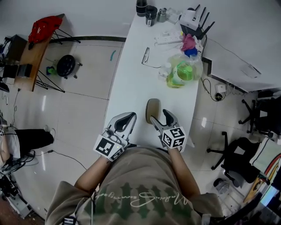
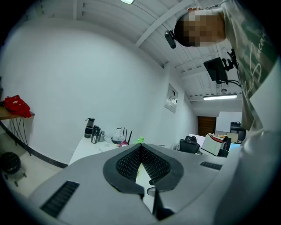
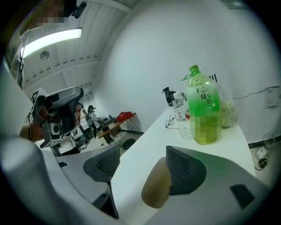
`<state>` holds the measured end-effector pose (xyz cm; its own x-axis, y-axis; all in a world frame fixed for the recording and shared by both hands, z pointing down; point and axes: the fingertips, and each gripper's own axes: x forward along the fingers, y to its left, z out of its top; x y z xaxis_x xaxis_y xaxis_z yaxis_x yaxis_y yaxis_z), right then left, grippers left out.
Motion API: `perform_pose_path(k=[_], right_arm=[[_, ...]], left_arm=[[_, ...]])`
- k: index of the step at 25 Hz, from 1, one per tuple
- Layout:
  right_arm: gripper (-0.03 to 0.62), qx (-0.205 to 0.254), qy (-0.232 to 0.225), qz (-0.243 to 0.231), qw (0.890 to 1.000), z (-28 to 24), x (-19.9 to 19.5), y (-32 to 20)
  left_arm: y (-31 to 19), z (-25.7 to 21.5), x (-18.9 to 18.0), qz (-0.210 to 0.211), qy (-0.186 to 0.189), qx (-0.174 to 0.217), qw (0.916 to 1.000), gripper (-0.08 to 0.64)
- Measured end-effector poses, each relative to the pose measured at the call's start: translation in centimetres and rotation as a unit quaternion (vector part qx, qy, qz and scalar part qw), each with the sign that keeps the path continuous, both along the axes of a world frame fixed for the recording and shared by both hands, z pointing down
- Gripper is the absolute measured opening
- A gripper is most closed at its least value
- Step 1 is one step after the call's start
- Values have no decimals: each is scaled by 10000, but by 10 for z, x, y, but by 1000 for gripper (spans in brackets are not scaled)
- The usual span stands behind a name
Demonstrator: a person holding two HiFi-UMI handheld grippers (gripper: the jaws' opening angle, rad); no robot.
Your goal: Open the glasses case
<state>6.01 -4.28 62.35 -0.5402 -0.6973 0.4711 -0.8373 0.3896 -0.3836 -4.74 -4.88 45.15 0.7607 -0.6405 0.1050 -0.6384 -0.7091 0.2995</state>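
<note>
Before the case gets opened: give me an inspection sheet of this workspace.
Surface: white table.
Job's things: glasses case lying flat, looks closed.
Clutter: spectacles, green bottle, power strip, router, flasks, all farther back.
Grippers: left gripper shut, empty; right gripper open, case between its jaws, not gripped.
Cables: cable from the table's right edge to a floor socket.
Surroundings: office chairs right, side table with red bag left.

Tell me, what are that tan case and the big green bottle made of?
The glasses case looks like matte tan leather or leatherette: dull, smooth, no glare; fabric is possible. The green bottle looks like glossy see-through plastic: light glows through its green body.
</note>
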Motion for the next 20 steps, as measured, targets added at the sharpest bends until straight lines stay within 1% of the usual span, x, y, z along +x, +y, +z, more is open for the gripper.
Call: perform_pose_path(k=[3, 7, 11, 12, 13, 15, 17, 20], right_arm=[[330, -178, 136, 11, 9997, 17, -2, 2], [330, -349, 248, -37, 9991, 34, 3, -4], [330, -566, 185, 18, 9982, 51, 6, -15], [330, -646, 159, 17, 9978, 57, 6, -16], [330, -731, 141, 12, 9972, 63, 7, -16], [330, -890, 117, -2, 9960, 73, 7, -16], [330, -1002, 119, -9, 9949, 82, 7, -17], [330, -1156, 146, -17, 9932, 95, 5, -17]], left_arm=[[2, 2, -5, -49, -114, 29, 9999, 6], [5, -3, 4, 35, -440, 321, 9985, 6], [1, 4, 1, -80, -430, 93, 9990, 6], [-1, 3, 0, -131, -451, 106, 9988, 6], [-3, 2, 0, -168, -511, 167, 9984, 6], [-2, 2, 2, -143, -782, 337, 9963, 6], [0, 4, 5, -103, -964, 385, 9945, 6], [0, 5, 7, -153, -858, 216, 9960, 6]])
